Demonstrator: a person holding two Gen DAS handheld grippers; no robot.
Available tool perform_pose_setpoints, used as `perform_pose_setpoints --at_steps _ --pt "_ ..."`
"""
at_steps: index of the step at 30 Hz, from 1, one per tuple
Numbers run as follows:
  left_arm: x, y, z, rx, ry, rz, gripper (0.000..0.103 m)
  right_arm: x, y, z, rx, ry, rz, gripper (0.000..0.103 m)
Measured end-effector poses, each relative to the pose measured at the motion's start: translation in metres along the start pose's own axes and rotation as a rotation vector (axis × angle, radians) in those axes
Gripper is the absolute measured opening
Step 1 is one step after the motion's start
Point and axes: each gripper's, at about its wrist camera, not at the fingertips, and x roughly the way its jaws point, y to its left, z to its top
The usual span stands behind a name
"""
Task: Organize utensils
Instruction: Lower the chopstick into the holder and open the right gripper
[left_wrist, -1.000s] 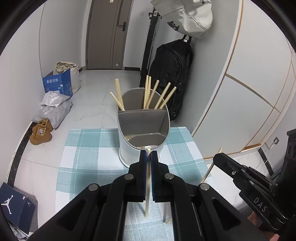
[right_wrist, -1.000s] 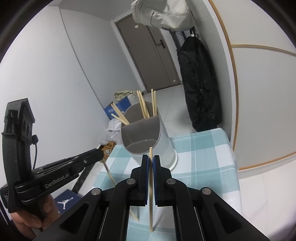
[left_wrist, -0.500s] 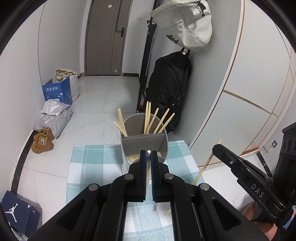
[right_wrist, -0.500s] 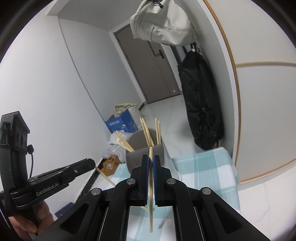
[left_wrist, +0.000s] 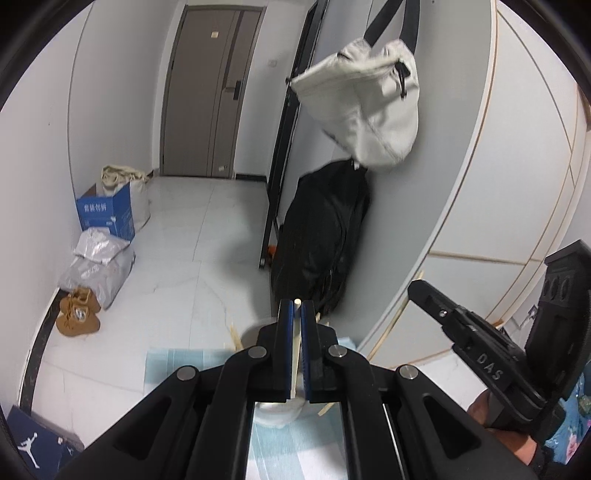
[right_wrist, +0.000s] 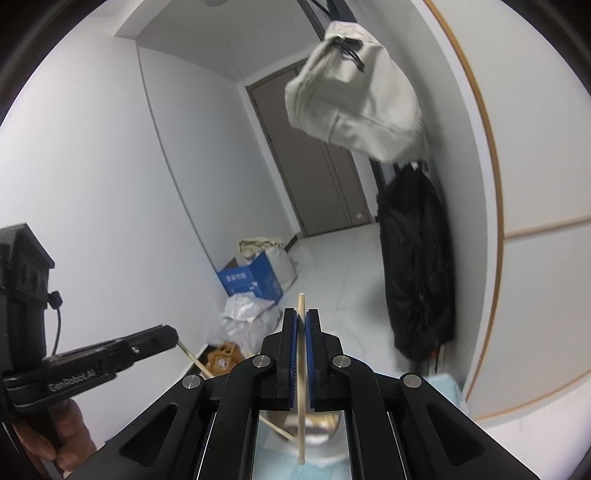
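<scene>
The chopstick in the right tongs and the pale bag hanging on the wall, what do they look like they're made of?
Chopstick: probably bamboo or light wood, unvarnished; it is a pale tan, matte, thin straight stick with no gloss.
Bag: looks like woven fabric, canvas or nylon, in matte off-white; it sags in soft folds, shows stitched seams and a dark zipper pull. The exact fibre can't be told from here.
</scene>
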Motion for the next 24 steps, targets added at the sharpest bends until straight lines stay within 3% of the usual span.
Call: perform_pose_setpoints --at_steps 7,13,24 --pt "0.006 0.011 0.022 -0.016 -0.028 0.016 0.0 0.019 0.008 0.037 -0.037 -0.032 0.009 0.004" --pt "0.023 0.03 0.021 -0.047 -0.027 0.041 0.0 0.051 0.018 0.052 -0.088 -0.036 0.018 0.004" --pt "0.055 0.059 0.008 -0.119 0.007 0.035 0.0 0.094 0.033 0.032 -0.145 0.005 0.034 0.004"
